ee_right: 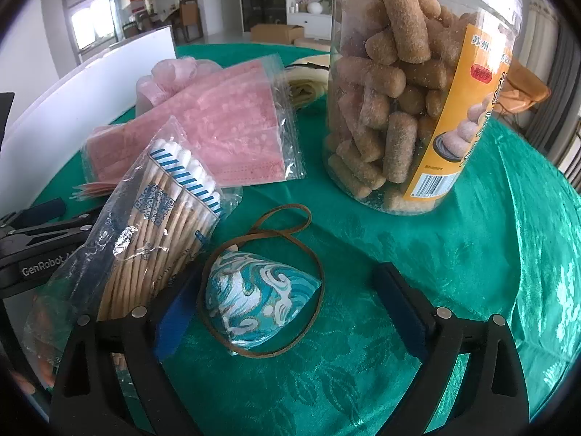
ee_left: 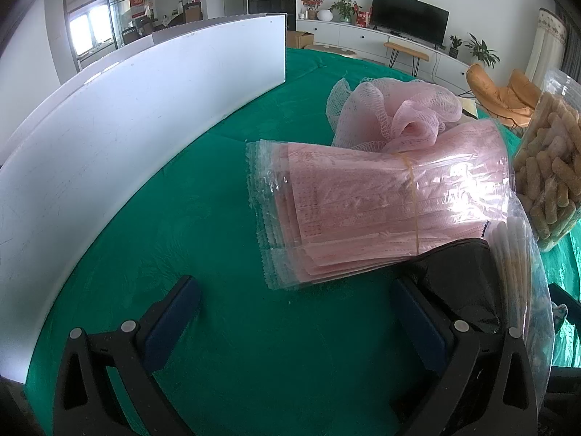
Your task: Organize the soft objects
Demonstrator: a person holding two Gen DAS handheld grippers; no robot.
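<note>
On the green surface [ee_right: 472, 254], a soft sachet [ee_right: 254, 303] lies before the snack jar [ee_right: 399, 91]. It should squash easily (grip mid-body). Both grippers, left gripper [ee_left: 294, 301] and right gripper [ee_right: 287, 290], gape wide, holding nothing.

The left gripper [ee_right: 36, 232], seen in the right wrist view, bears white lettering "GenRobot" on its black body, with further letters hidden behind the swab bag [ee_right: 152, 232]. That bag carries a blue QR code and small blue print too fine to read. The jar [ee_right: 399, 91] has an orange label with Chinese characters, the first two reading "苏州", a barcode, and a small word above it too blurred to read.
</note>
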